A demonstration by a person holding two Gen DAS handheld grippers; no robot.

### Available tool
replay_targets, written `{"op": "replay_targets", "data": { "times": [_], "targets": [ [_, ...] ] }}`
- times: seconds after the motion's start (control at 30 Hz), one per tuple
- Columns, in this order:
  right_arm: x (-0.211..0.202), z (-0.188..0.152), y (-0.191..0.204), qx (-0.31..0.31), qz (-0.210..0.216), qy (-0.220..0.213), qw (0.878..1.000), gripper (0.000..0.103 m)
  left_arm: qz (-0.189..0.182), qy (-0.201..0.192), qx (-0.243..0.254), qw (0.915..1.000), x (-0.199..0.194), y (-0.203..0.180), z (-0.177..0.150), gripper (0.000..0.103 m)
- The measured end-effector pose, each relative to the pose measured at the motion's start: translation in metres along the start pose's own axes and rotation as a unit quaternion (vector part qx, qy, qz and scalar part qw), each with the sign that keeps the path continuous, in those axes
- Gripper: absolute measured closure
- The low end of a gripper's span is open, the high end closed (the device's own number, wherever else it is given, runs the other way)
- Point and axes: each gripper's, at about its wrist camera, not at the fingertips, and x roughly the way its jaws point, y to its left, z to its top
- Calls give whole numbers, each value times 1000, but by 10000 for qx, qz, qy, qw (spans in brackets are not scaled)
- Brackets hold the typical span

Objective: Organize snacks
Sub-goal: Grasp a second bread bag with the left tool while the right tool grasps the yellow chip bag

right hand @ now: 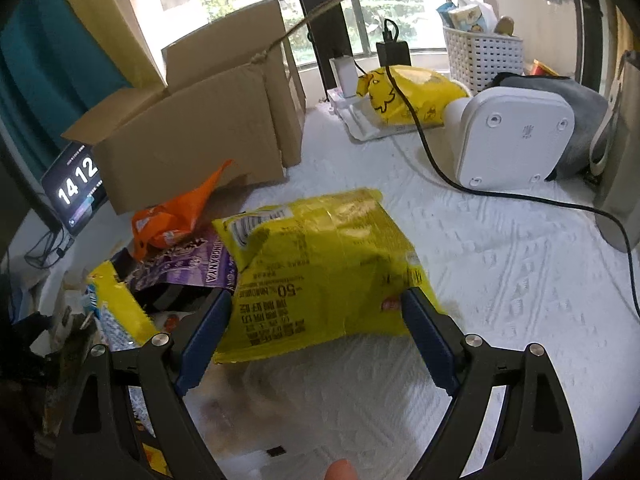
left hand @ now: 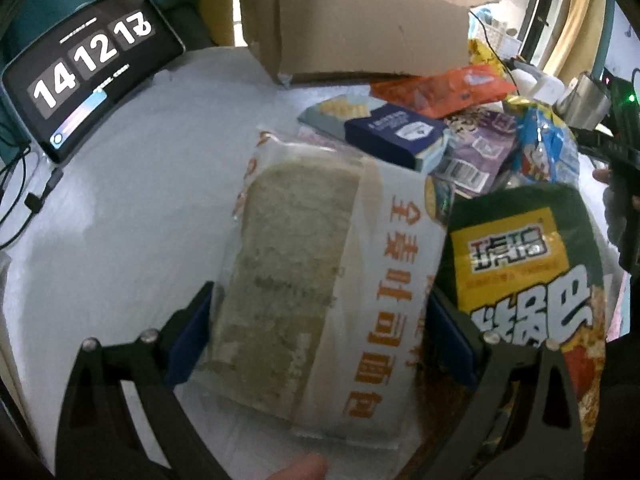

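Left tool [left hand: 320,320]: blue pads spread to either side of bread packet [left hand: 316,280], a clear-and-white wrapper with orange characters. Pads close against both long edges of the packet; firm clamp or mere bracketing cannot be told. Packet lying on white-covered bench [left hand: 140,200], at the near-left edge of the snack heap. Green-and-yellow bag [left hand: 524,264] just beside it on the right, overlapping the heap. Further back: navy box [left hand: 396,132], purple packet [left hand: 480,152], orange packet [left hand: 440,88], blue-and-yellow bag [left hand: 544,148]. Open cardboard box [left hand: 360,20] behind the heap. Clock tablet [left hand: 92,64] propped at far left.

Right tool [right hand: 316,320]: blue pads spread wide, near end of yellow bag [right hand: 328,264] lying between them. Bag slightly lifted at the near edge; contact with pads unclear, so grip state cannot be told. Bag resting on bench, beside purple packet and orange packet on its left. White device [right hand: 516,136] and black cable [right hand: 440,168] well apart at right. White basket [right hand: 484,56] at far rear.
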Motion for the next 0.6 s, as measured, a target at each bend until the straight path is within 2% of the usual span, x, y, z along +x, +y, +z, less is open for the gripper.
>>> {"op": "replay_targets", "data": {
  "times": [0.17, 0.27, 0.4, 0.53, 0.6],
  "targets": [
    [-7, 5, 0, -75, -93, -209, 9997, 14, -35, -48, -107, 9999, 0, 2, 2, 7],
    [-13, 11, -1, -111, -126, -423, 9990, 13, -67, -126, -199, 9997, -1, 1, 1, 14],
    [-10, 27, -12, -121, -26, -674, 9977, 13, -106, -189, -319, 9993, -2, 1, 1, 17],
    [20, 36, -21, 75, 325, -270, 9991, 8, -142, -257, -441, 9986, -4, 1, 0, 20],
    [34, 34, -18, 70, 199, -94, 9997, 7, -109, -288, -530, 9981, -6, 1, -1, 20]
  ]
}}
